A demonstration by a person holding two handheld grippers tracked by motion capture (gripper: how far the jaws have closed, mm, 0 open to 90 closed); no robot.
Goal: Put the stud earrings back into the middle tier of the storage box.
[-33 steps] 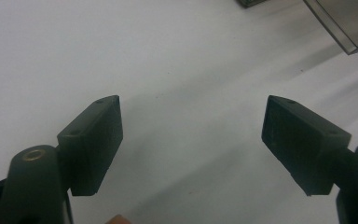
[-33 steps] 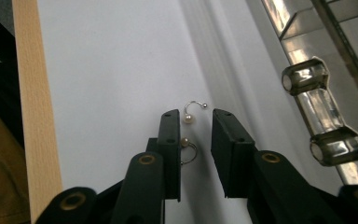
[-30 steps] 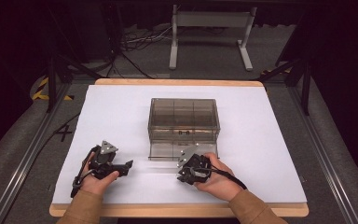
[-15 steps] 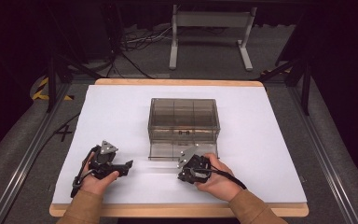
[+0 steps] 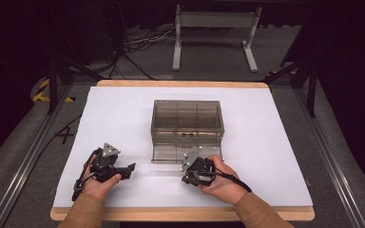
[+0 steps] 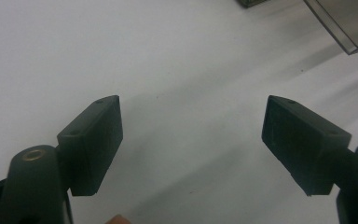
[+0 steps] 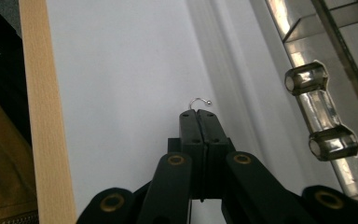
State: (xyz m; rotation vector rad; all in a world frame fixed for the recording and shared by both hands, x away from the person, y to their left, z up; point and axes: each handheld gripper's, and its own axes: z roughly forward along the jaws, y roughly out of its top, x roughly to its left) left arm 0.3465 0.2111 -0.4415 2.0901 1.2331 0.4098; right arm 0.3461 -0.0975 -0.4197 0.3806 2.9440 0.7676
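High view: a white table sheet (image 5: 123,114) carries a smoky clear drawer box (image 5: 187,122) near its middle, with wide bare sheet to the left, right and behind it.
Drawer: the box's lower tray (image 5: 168,154) stands pulled out toward the person, its front edge just beside the right gripper (image 5: 190,172).
Right gripper: held in the right hand (image 5: 221,183) on the near part of the sheet, jaws just closed together and pinching a small wire hook (image 7: 199,102), whose curved end pokes out past the tips in the right gripper view.
Hook's place: over bare white sheet, apart from the drawer's clear handle (image 7: 319,114), which lies to the right in the right gripper view.
Left gripper: (image 5: 123,170) in the left hand (image 5: 100,183), well apart from the box; in the left gripper view its pads (image 6: 95,140) stand wide apart with nothing between them.
Near edge: the wooden table rim (image 7: 44,116) runs close alongside the right gripper, leaving a narrow strip of sheet.
Open room: the broadest free sheet lies left of the box, ahead of the left gripper.
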